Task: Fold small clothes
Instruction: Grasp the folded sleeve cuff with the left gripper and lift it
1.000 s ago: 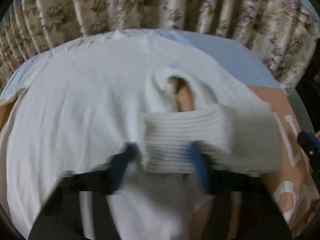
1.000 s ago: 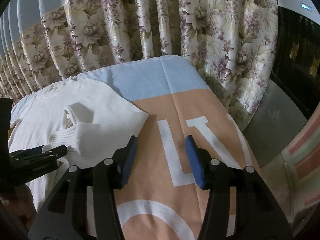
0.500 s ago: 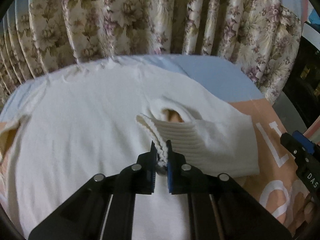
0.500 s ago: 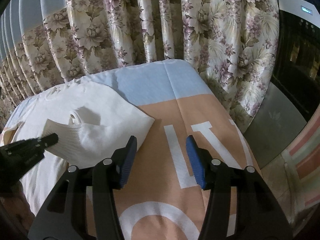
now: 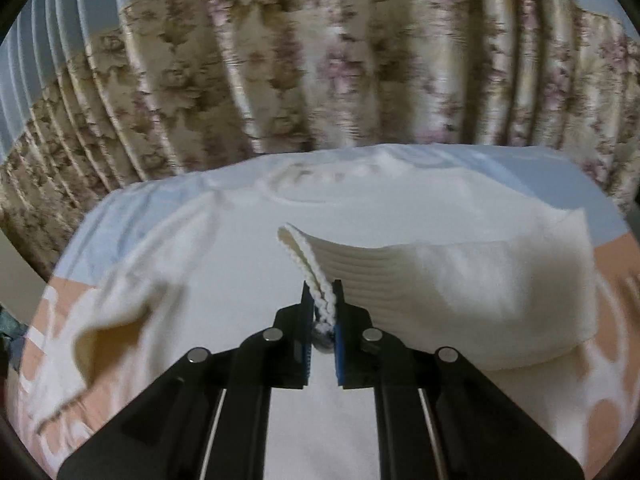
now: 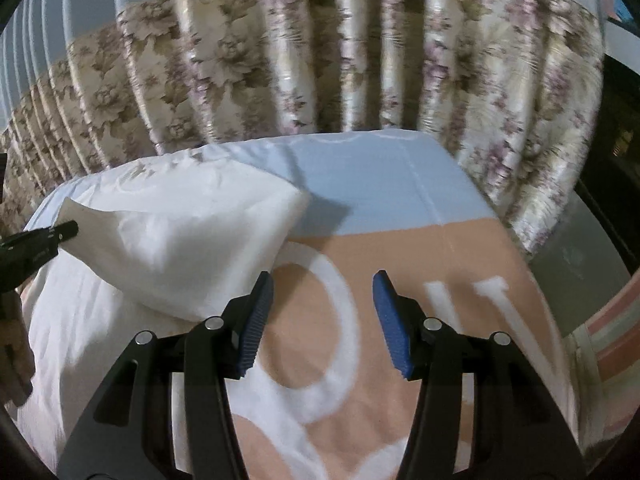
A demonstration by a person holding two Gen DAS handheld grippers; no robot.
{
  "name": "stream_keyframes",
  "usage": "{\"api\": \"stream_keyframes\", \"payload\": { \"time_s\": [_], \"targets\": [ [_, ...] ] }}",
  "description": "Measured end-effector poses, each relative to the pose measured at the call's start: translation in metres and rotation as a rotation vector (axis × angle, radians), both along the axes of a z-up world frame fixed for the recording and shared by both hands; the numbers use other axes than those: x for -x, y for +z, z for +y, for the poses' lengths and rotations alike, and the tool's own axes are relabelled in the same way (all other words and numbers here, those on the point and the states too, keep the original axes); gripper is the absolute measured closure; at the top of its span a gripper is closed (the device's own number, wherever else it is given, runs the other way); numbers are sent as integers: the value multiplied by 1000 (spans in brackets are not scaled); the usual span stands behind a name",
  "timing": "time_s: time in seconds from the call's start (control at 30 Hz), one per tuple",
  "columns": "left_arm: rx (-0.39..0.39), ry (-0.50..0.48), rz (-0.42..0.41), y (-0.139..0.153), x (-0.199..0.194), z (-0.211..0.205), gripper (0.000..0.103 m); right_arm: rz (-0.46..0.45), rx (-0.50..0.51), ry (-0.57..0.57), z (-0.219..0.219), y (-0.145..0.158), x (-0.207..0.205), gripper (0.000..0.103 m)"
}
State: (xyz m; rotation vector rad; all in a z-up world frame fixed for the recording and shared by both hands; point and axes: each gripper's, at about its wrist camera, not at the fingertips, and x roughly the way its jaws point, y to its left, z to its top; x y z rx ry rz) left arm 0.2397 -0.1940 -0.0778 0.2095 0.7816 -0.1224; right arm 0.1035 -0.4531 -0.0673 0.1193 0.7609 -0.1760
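- Knitwear fills the left wrist view: a white sweater lies spread flat on the surface, which wears a peach and pale-blue cloth with big white letters.
- The left gripper is clenched on the ribbed cuff of the sweater's sleeve; the doubled rib edge stands up between the blue pads.
- That sleeve is lifted off the sweater's body and stretches from the gripper toward the right of this view, casting a shadow below it.
- The other sleeve lies off to the left, its end reaching onto the peach cloth.
- In the right wrist view the right gripper is released, jaws standing apart with nothing between them, poised above the white lettering just beside the sweater's edge.
- From there the left gripper shows at the far left edge as a dark tip pinching the raised sleeve.
- Flowered curtains hang close behind the far end of the surface.
- Both views are somewhat blurred.
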Motion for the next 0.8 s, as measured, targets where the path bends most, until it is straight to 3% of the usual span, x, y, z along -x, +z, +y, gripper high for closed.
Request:
{"api": "stream_keyframes", "payload": {
  "time_s": [0.37,0.8],
  "targets": [
    [-49,129,-5,-11,-52,102,94,39,18,77,62,-5,-54,50],
    [-58,247,24,-31,-74,159,94,91,6,110,91,-22,-88,50]
  ]
}}
